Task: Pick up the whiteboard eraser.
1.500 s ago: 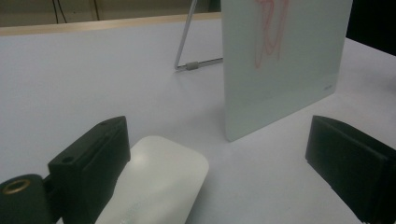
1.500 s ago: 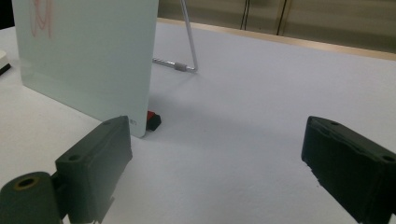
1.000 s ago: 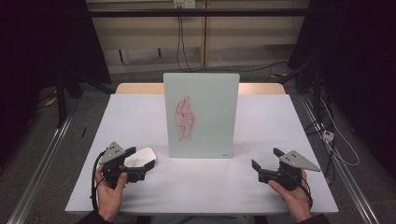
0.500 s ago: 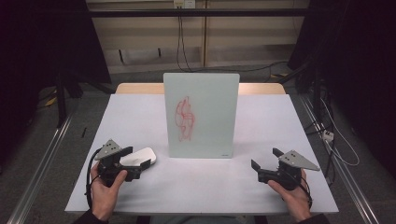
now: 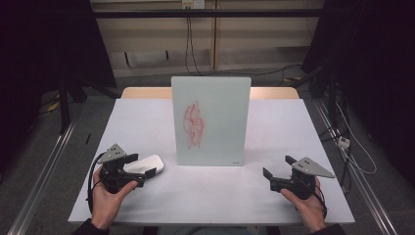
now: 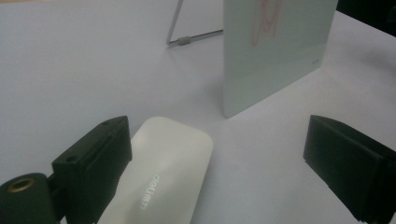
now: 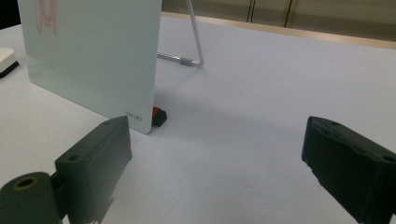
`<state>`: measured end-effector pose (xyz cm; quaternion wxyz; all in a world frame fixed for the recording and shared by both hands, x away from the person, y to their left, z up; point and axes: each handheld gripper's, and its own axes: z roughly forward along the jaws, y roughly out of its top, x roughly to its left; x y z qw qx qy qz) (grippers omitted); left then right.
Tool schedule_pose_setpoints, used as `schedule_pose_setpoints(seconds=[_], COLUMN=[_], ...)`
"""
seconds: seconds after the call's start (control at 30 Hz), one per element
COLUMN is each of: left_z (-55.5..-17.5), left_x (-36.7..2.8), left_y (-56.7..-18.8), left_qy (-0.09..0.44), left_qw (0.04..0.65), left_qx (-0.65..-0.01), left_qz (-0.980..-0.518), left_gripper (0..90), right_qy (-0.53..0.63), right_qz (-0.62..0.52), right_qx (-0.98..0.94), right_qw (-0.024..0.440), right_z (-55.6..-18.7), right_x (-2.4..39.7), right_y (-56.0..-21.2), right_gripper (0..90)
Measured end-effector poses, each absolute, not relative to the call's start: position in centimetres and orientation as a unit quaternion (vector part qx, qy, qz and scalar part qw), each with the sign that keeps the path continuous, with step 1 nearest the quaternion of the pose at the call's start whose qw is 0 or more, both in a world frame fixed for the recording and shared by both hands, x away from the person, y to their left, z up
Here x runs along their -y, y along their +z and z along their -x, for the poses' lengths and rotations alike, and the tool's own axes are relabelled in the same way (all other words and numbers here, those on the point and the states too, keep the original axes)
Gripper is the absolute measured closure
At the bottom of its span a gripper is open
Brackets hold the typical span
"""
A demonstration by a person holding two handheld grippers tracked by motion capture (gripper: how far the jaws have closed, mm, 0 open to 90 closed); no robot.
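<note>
Now — 1 eraser (image 5: 146,165) | 1 board (image 5: 211,121) | 2 tongs: left (image 5: 138,169), right (image 5: 279,171) — both agape, empty

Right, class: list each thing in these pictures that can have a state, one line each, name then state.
Glass board: upright on its wire stand, red scribble on it.
Eraser: lying flat on the table, between the left gripper's jaws, unclamped.
Left gripper: open, around the eraser.
Right gripper: open, holding nothing.
Red-and-black piece: lying behind the board's corner.
</note>
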<state>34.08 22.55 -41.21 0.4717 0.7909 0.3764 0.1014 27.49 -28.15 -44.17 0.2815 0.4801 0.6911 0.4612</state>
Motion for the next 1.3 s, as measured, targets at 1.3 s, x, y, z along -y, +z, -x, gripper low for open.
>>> schedule_pose_setpoints(seconds=[1.3], left_z=[-37.2], left_x=[-22.1], left_y=[-41.7], left_qy=[0.094], left_qw=[0.322], left_qx=[-0.295], left_qz=[-0.895], left_gripper=[8.5], right_qy=[0.462], right_qz=[-0.473], right_qx=[-0.698], right_qw=[0.276], right_z=[-27.6], right_x=[27.9], right_y=[-44.2], right_gripper=[7.5])
